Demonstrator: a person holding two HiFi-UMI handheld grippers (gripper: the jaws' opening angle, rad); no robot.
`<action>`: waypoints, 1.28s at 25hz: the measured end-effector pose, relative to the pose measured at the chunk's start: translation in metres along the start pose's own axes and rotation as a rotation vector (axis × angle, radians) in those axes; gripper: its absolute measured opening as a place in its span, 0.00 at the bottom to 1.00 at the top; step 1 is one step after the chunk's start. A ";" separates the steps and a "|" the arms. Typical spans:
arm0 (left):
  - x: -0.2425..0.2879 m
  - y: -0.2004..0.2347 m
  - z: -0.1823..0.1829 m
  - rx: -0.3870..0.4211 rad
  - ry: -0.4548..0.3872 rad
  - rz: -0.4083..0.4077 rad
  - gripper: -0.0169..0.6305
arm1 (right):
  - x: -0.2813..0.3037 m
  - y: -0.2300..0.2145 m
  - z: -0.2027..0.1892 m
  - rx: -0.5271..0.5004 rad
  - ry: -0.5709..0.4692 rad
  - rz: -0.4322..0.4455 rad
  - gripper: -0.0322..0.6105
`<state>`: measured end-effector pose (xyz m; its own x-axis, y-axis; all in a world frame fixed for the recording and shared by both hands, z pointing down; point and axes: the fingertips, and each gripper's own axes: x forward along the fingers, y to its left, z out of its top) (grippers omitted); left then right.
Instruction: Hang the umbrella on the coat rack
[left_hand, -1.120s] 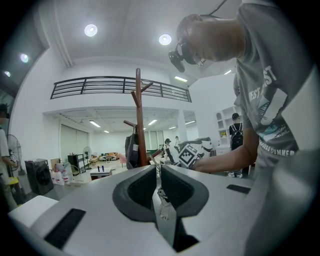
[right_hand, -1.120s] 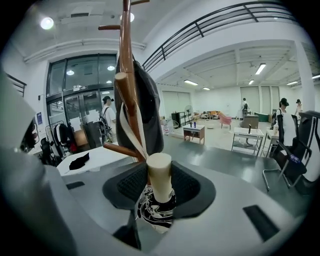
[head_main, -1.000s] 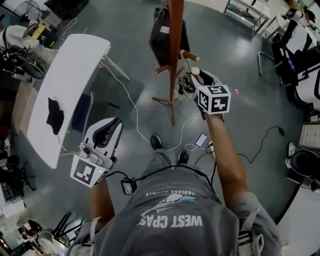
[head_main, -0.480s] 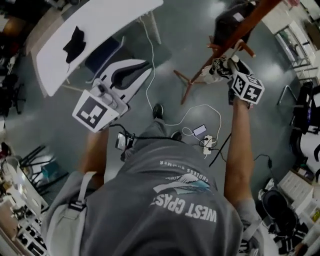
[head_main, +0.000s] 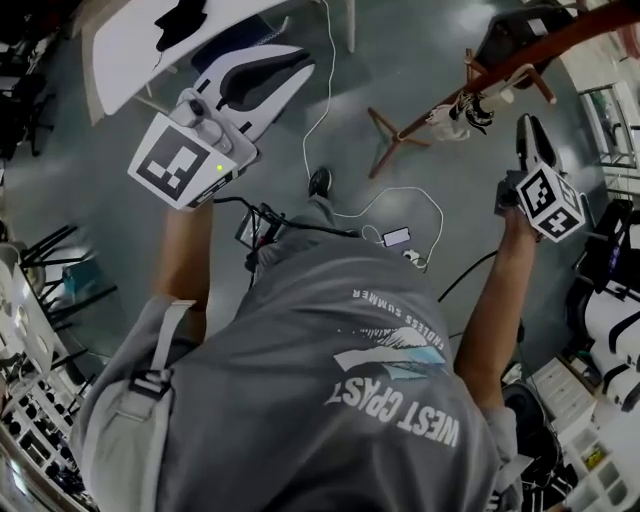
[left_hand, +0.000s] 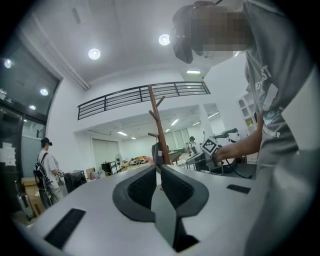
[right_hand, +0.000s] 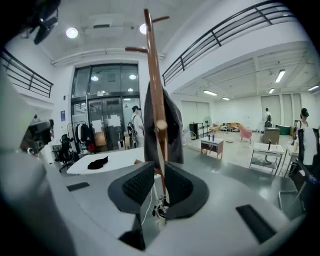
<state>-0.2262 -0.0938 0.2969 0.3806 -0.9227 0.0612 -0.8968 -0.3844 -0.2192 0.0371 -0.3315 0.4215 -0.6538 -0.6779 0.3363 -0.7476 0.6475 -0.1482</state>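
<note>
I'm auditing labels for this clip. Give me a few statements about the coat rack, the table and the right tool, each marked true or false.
1. A dark garment hangs on the wooden coat rack. True.
2. The right tool grips the umbrella. False: its jaws have just been closing with nothing between them, and the umbrella hangs from a rack peg.
3. A black item lies on the white table. True.
4. A phone lies on the white table. False: it lies on the floor among cables.
</note>
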 end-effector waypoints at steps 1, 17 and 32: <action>-0.004 -0.001 0.001 0.011 0.002 0.003 0.09 | -0.013 0.009 0.013 -0.006 -0.034 0.013 0.16; -0.018 -0.049 0.042 0.035 -0.089 -0.049 0.09 | -0.175 0.117 0.080 -0.156 -0.217 0.200 0.09; -0.011 -0.088 0.041 0.048 -0.082 -0.147 0.09 | -0.199 0.110 0.055 -0.117 -0.212 0.168 0.09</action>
<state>-0.1426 -0.0488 0.2758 0.5254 -0.8507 0.0170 -0.8192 -0.5112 -0.2597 0.0787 -0.1446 0.2876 -0.7864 -0.6074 0.1126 -0.6162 0.7842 -0.0734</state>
